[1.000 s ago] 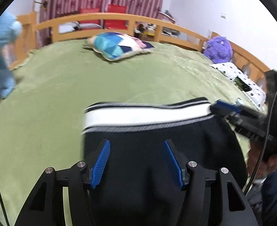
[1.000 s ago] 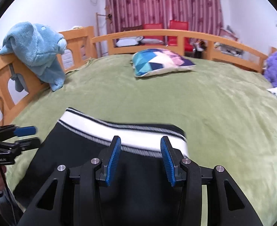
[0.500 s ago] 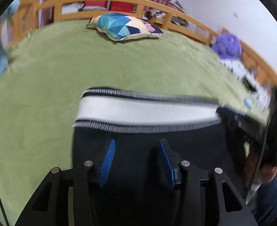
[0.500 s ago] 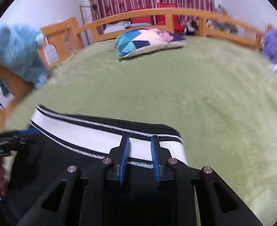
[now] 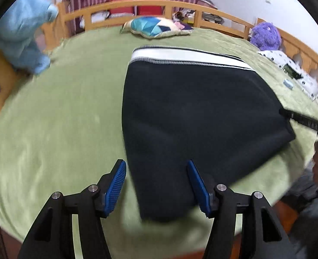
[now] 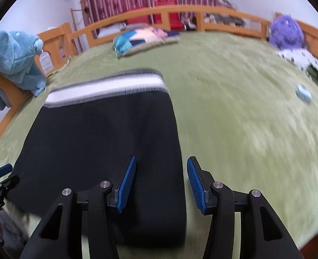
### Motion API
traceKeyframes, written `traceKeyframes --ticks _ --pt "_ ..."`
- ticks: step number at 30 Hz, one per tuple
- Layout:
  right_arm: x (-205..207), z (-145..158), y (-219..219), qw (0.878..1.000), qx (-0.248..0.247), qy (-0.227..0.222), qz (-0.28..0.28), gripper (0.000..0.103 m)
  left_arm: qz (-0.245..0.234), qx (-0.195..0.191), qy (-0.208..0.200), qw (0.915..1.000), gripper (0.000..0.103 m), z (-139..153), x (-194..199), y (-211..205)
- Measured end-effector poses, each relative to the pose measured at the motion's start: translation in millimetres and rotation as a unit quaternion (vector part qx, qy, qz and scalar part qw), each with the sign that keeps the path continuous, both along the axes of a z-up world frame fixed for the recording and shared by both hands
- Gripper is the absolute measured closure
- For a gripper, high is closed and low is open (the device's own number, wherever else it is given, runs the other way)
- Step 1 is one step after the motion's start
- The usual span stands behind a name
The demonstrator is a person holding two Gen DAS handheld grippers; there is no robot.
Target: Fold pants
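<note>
Hand-held gripper pair nearest: left hand-held gripper (image 5: 156,184) and right hand-held gripper (image 6: 161,184), jaws just opened, released, empty. Beyond, black pants (image 5: 191,116) flat on green bed (image 5: 57,116), apparently folded, white waistband (image 5: 187,57) farthest; possibly another fold left.

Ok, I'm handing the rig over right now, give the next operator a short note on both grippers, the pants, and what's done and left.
Left gripper: open, jaws just opened, nothing pinched; it sits over the pants' near left corner.
Right gripper: open, jaws just opened, holding nothing; it sits over the near right edge.
Pants: lying flat on the green blanket, released, folded into a compact dark block, white waistband at the far end.
Done: at least one fold is laid down.
Left: probably smooth it and fold once more, near edge up toward the waistband, if a smaller packet is wanted.
</note>
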State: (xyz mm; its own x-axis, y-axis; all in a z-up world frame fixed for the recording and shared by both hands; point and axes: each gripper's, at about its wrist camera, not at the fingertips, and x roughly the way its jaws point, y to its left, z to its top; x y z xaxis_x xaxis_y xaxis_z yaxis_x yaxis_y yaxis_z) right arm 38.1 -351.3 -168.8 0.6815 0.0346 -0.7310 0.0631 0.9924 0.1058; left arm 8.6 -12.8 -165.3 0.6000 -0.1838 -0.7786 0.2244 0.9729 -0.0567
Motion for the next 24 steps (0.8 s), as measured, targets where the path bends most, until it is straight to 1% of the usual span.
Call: traceKeyframes --ticks 2,4,7,8,9,10,11,12,14,15,16,18,21,23,24 --pt "-14.5 1.7 3.5 1.0 -0.012 0.01 0.001 0.054 0.005 0.003 0.0 1.0 0.046 7.4 -10.8 -1.3" --pt "-30.3 7.9 9.7 1.0 -0.025 0.016 0.002 0.054 0.005 0.005 -0.011 0.9999 0.046 19.7 -21.0 -3.9" --pt "-56.2 33.8 14.8 1.0 -0.022 -0.006 -0.007 0.054 0.005 -0.005 -0.034 0.9994 0.046 50.2 -34.7 -10.1" --pt "-65.2 48.5 17.1 0.999 -0.022 -0.022 -0.01 0.054 0.007 -0.011 -0.045 0.9989 0.045 63.5 -38.9 -11.9" --pt "-71.5 61.5 19.7 0.999 -0.023 -0.034 -0.012 0.053 0.009 -0.017 -0.056 0.9983 0.043 77.3 -42.7 -14.2" --pt "-78.7 77.5 23.0 0.998 -0.028 -0.046 -0.015 0.049 0.011 -0.023 -0.068 0.9974 0.036 92.9 -47.3 -16.6" --pt "-86.4 96.0 27.2 0.997 -0.035 -0.06 -0.018 0.045 0.012 -0.026 -0.075 0.9968 0.033 102.1 -49.5 -18.6" --pt "-92.4 107.0 30.2 0.997 -0.038 -0.068 -0.019 0.039 0.012 -0.031 -0.087 0.9957 0.032 115.0 -52.9 -21.8" --pt "-105.0 134.7 38.0 0.995 -0.045 -0.088 -0.023 0.037 0.017 -0.035 -0.105 0.9937 0.024 134.5 -62.3 -27.1" --pt "-108.2 142.9 40.8 0.994 -0.046 -0.095 -0.023 0.036 0.019 -0.037 -0.112 0.9929 0.022 141.4 -67.0 -29.3" --pt "-116.1 153.2 44.4 0.993 -0.046 -0.104 -0.023 0.034 0.022 -0.038 -0.118 0.9921 0.022 146.4 -70.5 -30.8" --pt "-128.6 164.5 48.9 0.993 -0.043 -0.112 -0.022 0.034 0.028 -0.038 -0.129 0.9906 0.02 155.1 -80.3 -33.4" --pt "-144.6 172.5 55.0 0.993 -0.044 -0.107 -0.019 0.034 0.036 -0.032 -0.136 0.9895 0.019 160.9 -90.8 -36.0" --pt "-155.0 174.6 57.4 0.993 -0.049 -0.11 -0.02 0.03 0.038 -0.035 -0.135 0.9895 0.019 161.9 -97.2 -37.0" --pt "-159.5 175.5 58.9 0.992 -0.052 -0.111 -0.022 0.023 0.038 -0.037 -0.133 0.9897 0.019 161.7 -99.5 -36.6"
